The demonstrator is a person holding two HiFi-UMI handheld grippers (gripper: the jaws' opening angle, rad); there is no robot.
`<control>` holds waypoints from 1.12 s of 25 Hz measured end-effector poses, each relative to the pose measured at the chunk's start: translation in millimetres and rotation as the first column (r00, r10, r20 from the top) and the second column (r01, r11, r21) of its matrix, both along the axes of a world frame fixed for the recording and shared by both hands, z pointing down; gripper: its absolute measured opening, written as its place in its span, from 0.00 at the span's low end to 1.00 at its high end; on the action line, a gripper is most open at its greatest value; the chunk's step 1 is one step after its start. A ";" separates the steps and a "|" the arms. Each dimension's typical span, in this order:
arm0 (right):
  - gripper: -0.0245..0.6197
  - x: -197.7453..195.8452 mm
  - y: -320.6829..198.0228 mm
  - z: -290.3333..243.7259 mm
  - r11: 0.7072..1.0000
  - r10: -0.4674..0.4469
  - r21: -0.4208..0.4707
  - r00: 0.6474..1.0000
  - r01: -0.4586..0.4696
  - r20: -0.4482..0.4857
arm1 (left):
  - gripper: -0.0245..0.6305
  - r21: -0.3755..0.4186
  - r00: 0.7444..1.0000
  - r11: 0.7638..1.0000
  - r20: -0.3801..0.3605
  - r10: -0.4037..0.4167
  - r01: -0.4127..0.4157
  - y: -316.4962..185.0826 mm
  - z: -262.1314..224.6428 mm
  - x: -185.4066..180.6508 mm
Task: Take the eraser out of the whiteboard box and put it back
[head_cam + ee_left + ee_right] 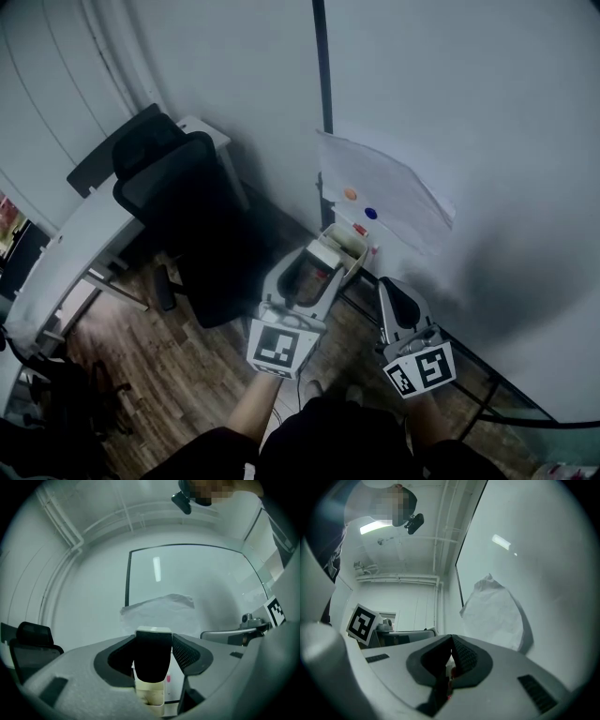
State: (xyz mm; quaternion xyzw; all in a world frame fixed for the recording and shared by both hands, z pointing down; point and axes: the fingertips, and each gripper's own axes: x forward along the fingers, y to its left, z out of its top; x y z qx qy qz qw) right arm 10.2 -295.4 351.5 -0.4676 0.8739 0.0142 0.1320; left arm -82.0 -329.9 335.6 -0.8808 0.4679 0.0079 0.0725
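The person's forearms come in from the bottom of the head view, one gripper in each hand, over a wood floor [178, 370].

The left gripper [323, 266] [153, 642] has its jaws closed down on the eraser [323, 251] [152, 660], pinching it from both sides. In its own view you're looking at the dark felt face, with a pale cap on top. The eraser sits right at the left end of the box [350, 242] [151, 701], a cream tray stuck to the board. Honestly can't tell if the eraser's lower end is inside the tray or just above it.

The right gripper [385, 285] [451, 656] is just to the right of the box, jaws squeezed together with nothing in them. Only a thin slit is left between the pads.

Past the box is the whiteboard [487, 122] [197, 573] [543, 550]. A crinkled sheet of paper [394, 187] [159, 609] [497, 611] is pinned on it by an orange magnet [351, 194] and a blue magnet [371, 213].

Farther off to the left there's a black office chair [187, 206] [28, 639], and beyond it a white desk [75, 244] along the wall.
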 end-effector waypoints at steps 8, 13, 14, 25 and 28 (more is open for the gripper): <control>0.04 -1.2 -21.2 28.3 0.997 0.033 -0.072 0.999 -0.032 0.011 | 0.40 -0.085 1.000 0.996 0.001 0.027 -0.027 -31.3 38.1 3.7; 0.04 -1.4 -42.7 57.8 0.990 0.057 -0.133 0.998 -0.053 0.026 | 0.40 -0.145 0.999 0.988 0.008 0.045 -0.043 -52.7 69.4 10.4; 0.04 -1.3 -46.9 62.7 0.988 0.061 -0.144 0.998 -0.056 0.032 | 0.40 -0.158 0.999 0.986 0.007 0.048 -0.046 -56.4 75.4 11.7; 0.04 -3.4 -67.8 86.9 0.980 0.074 -0.188 0.996 -0.062 0.058 | 0.40 -0.199 0.997 0.978 0.014 0.070 -0.065 -75.0 102.7 20.1; 0.04 -4.0 -65.1 89.2 0.979 0.073 -0.196 0.996 -0.060 0.059 | 0.40 -0.216 0.998 0.975 0.022 0.066 -0.060 -78.7 109.6 21.2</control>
